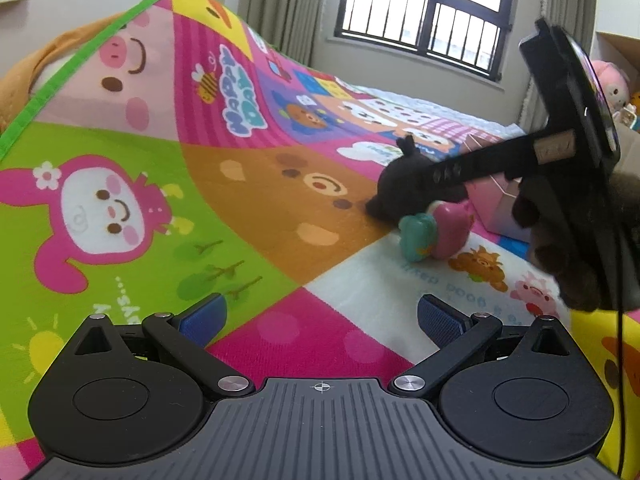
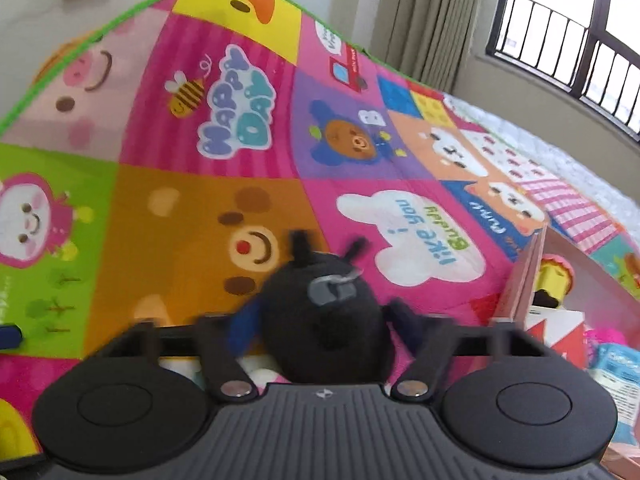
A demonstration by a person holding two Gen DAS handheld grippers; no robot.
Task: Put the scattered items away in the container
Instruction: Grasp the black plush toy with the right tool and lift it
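Black plush toy (image 2: 320, 320) between right gripper (image 2: 320, 328) fingers (image 2: 244, 328)

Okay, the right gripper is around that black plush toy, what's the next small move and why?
Probably lift the round black plush toy and carry it right toward the pink open box. The right gripper has its jaws on either side of the toy, apparently closed on it, and the box beside it already holds other items. The left gripper is open and holds nothing.

Right claw (image 2: 320, 330) clamping black plush toy (image 2: 324, 320), pink container (image 2: 524, 280) right
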